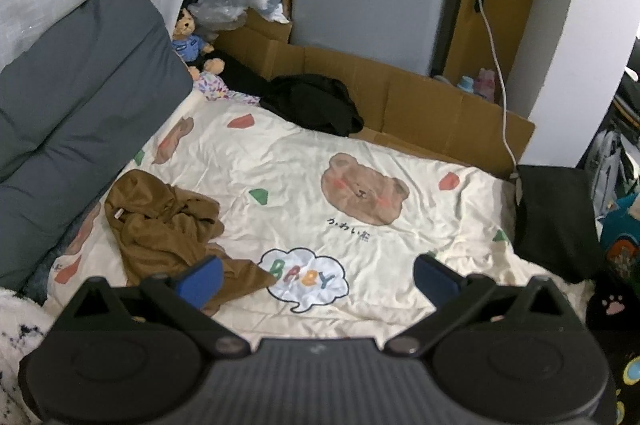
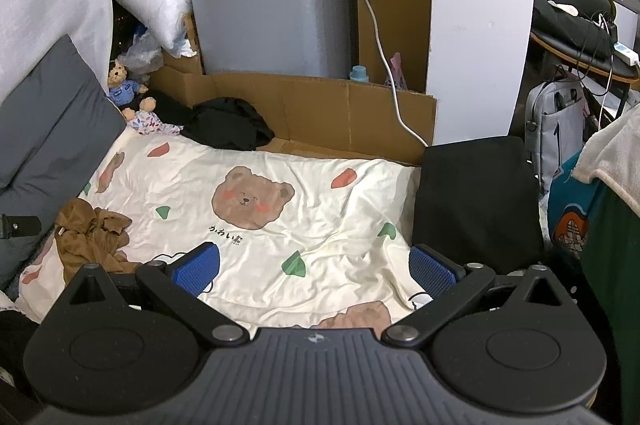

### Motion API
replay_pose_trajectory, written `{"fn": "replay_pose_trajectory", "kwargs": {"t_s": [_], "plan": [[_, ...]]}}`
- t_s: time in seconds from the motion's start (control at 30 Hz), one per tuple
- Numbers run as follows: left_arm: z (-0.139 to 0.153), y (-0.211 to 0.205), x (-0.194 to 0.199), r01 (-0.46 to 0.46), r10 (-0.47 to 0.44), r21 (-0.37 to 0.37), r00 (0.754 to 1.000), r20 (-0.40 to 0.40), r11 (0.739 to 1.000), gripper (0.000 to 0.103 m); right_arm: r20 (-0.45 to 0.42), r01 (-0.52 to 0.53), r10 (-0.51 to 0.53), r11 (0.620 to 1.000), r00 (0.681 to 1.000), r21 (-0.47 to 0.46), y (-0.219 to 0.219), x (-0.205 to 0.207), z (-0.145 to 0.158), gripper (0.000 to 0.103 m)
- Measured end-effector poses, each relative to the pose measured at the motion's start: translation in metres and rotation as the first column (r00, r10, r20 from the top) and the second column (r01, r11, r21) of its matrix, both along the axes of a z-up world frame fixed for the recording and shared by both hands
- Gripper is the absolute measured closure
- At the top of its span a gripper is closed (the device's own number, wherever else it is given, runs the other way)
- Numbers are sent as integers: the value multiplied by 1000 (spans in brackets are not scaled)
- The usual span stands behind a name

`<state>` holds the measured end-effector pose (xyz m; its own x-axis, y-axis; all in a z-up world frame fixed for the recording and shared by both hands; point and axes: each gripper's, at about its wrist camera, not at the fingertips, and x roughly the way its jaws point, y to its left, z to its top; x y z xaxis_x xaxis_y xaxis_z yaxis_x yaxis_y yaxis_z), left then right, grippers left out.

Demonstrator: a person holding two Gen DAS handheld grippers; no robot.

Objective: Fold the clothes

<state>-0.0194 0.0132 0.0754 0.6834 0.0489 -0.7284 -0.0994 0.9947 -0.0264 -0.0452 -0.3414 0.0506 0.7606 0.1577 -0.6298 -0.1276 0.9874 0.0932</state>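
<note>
The brown garment (image 1: 168, 229) lies crumpled in a loose heap on the cream bear-print quilt (image 1: 360, 153), to the left of the large bear face (image 1: 364, 189) printed on it and close to the grey cushion (image 1: 80, 97) along that edge; a second piece, the black garment (image 1: 312, 101), sits bunched beyond the bear face at the quilt's far edge against the cardboard (image 1: 420, 97); a folded black item (image 2: 476, 201) rests to the right of the bear face. The left claw (image 1: 318, 279) hangs spread wide above the quilt, gripping nothing, its left pad just over a trailing corner of the brown cloth; the right claw (image 2: 314, 267) is likewise wide open and empty, nearer the bear face. Folding looks not yet begun. The likely trouble: the brown heap hides its hems, so a pinch may catch several layers or the quilt beneath, dragging everything together; thin cloth may also slip free.
</note>
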Motion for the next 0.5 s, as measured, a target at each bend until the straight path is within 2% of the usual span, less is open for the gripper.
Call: {"fn": "replay_pose_trajectory", "kwargs": {"t_s": [0.17, 0.5], "plan": [[-2, -4, 2, 15, -14, 29, 1000, -7, 999, 0, -3, 4, -4, 1000, 1000, 1, 1, 1, -2, 0], [7, 4, 2, 1, -1, 4, 1000, 5, 1000, 1, 9, 5, -5, 1000, 1000, 1, -2, 0, 0, 0]]}}
